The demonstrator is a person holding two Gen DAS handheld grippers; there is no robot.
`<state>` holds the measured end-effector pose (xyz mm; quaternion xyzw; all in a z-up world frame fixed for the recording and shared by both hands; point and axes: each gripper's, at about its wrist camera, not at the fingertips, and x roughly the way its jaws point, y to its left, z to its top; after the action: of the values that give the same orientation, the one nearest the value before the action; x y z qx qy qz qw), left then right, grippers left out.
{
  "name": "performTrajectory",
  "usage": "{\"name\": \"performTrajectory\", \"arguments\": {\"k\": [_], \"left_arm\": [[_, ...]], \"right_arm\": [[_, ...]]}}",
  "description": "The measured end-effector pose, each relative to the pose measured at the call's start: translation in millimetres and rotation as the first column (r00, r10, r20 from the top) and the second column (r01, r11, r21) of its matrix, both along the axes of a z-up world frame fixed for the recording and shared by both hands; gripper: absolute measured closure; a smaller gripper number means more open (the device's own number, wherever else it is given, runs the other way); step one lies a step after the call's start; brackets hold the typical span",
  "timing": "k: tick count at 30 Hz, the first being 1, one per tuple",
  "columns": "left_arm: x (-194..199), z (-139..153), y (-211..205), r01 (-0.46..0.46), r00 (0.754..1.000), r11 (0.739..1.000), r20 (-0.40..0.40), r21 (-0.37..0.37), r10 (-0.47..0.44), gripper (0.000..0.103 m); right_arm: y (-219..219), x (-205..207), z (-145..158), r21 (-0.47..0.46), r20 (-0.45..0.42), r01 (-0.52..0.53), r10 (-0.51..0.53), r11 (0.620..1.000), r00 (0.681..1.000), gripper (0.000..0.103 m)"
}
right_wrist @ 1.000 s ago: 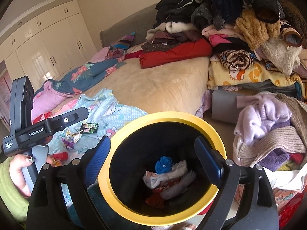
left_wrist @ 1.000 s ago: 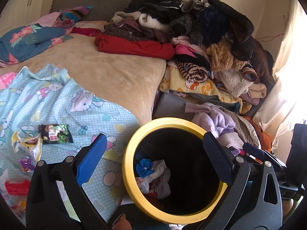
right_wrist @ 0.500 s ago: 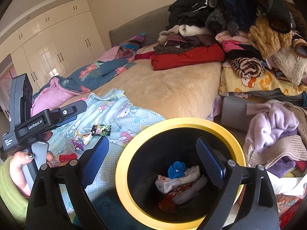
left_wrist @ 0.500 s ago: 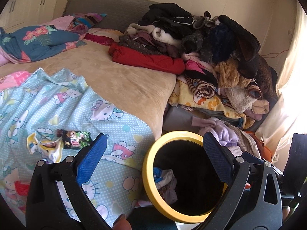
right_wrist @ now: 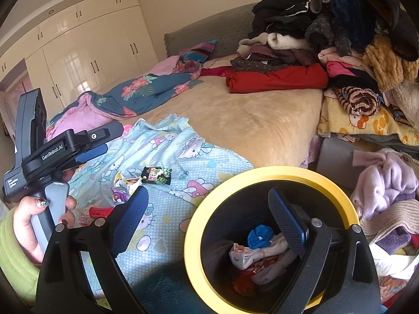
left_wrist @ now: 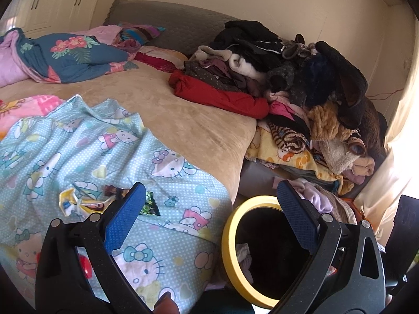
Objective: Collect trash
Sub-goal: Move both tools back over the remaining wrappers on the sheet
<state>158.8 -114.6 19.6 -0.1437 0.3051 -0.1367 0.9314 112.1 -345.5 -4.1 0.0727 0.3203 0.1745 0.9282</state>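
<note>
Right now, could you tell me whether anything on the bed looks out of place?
Yes: loose wrappers lie on the cartoon sheet, not in the bin: a dark packet, a crumpled yellow-white wrapper, a purple scrap and a red piece. Both grippers, left and right, are open and empty.

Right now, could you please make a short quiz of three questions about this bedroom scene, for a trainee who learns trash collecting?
1. True or false: the black bin with a yellow rim already holds some trash.
2. Which item lies on the light blue cartoon-print sheet? A) dark snack wrapper B) glass bottle C) newspaper
3. Fill in: the left tongs and the right tongs are both ____ and hold nothing.

Key: 1 true; 2 A; 3 open.
</note>
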Motion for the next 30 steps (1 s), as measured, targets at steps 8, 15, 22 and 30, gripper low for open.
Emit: {"name": "performTrajectory", "arguments": {"k": [8, 15, 22, 30], "left_arm": [[3, -1, 26, -0.056, 0.998, 0.998, 0.000, -0.009, 0.056, 0.011], [4, -2, 50, -0.105, 0.994, 0.994, 0.005, -0.016, 0.105, 0.011], [12, -9, 81, -0.171, 0.985, 0.985, -0.016, -0.024, 0.170, 0.011], [14, -23, 126, -0.260, 0.965, 0.965, -0.048, -0.032, 0.258, 0.011]], "right_arm": [[26, 10, 1, -0.010, 0.000, -0.050, 0.050, 0.999, 0.999, 0.013], [50, 21, 0, -0.019, -0.001, -0.101, 0.101, 0.995, 0.995, 0.013], [73, 34, -3, -0.018, -0.014, -0.144, 0.144, 0.989, 0.990, 0.013], [99, 52, -15, -0.030, -0.053, -0.190, 0.188, 0.981, 0.981, 0.013]]}}
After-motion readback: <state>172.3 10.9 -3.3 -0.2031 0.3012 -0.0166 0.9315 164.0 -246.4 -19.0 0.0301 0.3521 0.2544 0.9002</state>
